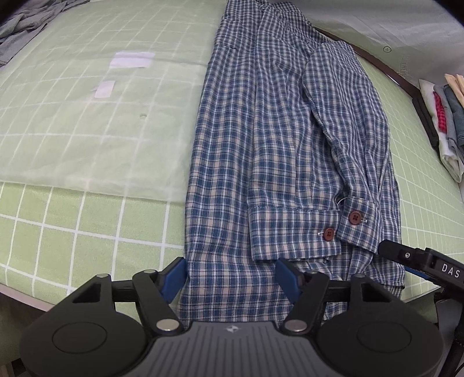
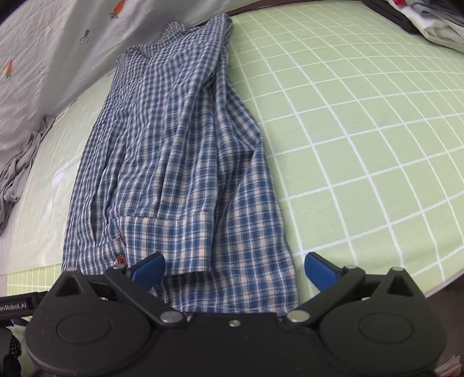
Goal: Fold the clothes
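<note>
Green white-grid sheet (image 1: 87,232) covers the bench, pale translucent film over its far left | grey garment (image 1: 20,26) far left, folded stack (image 1: 446,124) far right | plaid shirt (image 1: 261,145) lies lengthwise mid-bench, sleeves folded in, hem at near edge | left gripper (image 1: 232,279) spread over hem | right gripper (image 2: 233,271) spread over hem's right corner.

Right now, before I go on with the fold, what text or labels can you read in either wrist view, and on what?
"DAS" on the black body of the right tongs, at the left wrist view's right edge; cut off there.
"enRobot.AI" on a black bar at the right wrist view's left edge; its start is cut off.
Faint lettering on the grey cloth: too blurred to read.
Plaid shirt: no text.
</note>
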Demonstrator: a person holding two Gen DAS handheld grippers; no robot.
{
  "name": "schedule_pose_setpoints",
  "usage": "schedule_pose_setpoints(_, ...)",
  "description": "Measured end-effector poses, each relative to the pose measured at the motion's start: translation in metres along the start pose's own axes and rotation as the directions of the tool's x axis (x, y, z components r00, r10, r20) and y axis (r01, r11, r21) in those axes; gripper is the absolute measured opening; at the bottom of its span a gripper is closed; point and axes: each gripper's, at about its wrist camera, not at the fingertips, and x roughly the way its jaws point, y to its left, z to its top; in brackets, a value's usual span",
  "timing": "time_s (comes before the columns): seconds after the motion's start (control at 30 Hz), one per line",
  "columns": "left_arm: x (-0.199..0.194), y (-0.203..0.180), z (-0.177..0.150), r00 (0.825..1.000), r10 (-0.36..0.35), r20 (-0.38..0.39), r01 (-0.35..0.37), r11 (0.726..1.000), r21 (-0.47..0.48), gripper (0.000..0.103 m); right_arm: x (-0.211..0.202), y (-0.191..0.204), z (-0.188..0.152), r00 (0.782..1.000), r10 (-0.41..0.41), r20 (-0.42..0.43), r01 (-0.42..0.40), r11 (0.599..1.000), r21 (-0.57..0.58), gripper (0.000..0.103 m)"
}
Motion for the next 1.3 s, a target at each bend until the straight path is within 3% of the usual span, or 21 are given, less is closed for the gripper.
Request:
schedule_pose_setpoints(0.3, 0.004, -0.015, -0.005, 0.998, 0.063, 0.008, -0.064, 0.995, 0.081, 0.073, 0.005, 0.012, 0.002, 1.000, 0.003, -0.020, -0.004, 0.999, -0.054, 0.103)
schedule_pose_setpoints(0.5, 0.007, -0.026, -0.010, 0.995, 0.103, 0.010, -0.103, 0.979, 0.176, 0.076, 0.009, 0.022, 0.003, 0.998, -0.042, -0.041, 0.036, 0.991, -0.130, 0.103)
schedule_pose_setpoints(0.6, 0.006, -0.028, -0.011, 0.994, 0.108, 0.012, -0.108, 0.974, 0.200, 0.072, 0.013, 0.031, 0.002, 0.995, -0.080, -0.052, 0.068, 0.979, -0.195, 0.103)
schedule_pose_setpoints(0.8, 0.003, -0.032, -0.014, 0.995, 0.098, 0.017, -0.099, 0.967, 0.236, 0.051, 0.015, 0.039, -0.004, 0.992, -0.115, -0.059, 0.094, 0.955, -0.280, 0.101)
schedule_pose_setpoints(0.9, 0.003, -0.034, -0.015, 0.996, 0.086, 0.010, -0.086, 0.965, 0.249, 0.044, 0.011, 0.041, -0.006, 0.993, -0.112, -0.048, 0.092, 0.947, -0.308, 0.088)
schedule_pose_setpoints(1.0, 0.003, -0.036, -0.016, 0.998, 0.067, 0.003, -0.066, 0.964, 0.257, 0.033, 0.007, 0.045, -0.008, 0.993, -0.119, -0.028, 0.101, 0.929, -0.355, 0.066)
schedule_pose_setpoints(1.07, 0.004, -0.037, -0.016, 0.999, 0.053, -0.001, -0.051, 0.964, 0.261, 0.021, 0.004, 0.047, -0.010, 0.995, -0.102, -0.019, 0.088, 0.923, -0.374, 0.044)
schedule_pose_setpoints(1.1, 0.004, -0.036, -0.015, 0.999, 0.039, -0.007, -0.036, 0.966, 0.256, 0.008, 0.002, 0.047, -0.010, 0.995, -0.093, -0.019, 0.079, 0.923, -0.377, 0.038)
schedule_pose_setpoints(1.17, 0.002, -0.033, -0.012, 1.000, -0.002, -0.020, 0.006, 0.973, 0.232, 0.005, 0.000, 0.044, -0.009, 0.997, -0.076, -0.032, 0.059, 0.926, -0.372, 0.014)
schedule_pose_setpoints(1.3, -0.013, -0.026, -0.003, 0.996, -0.086, -0.020, 0.088, 0.981, 0.171, 0.004, -0.011, 0.030, 0.007, 0.998, -0.026, -0.056, 0.012, 0.970, -0.244, 0.007)
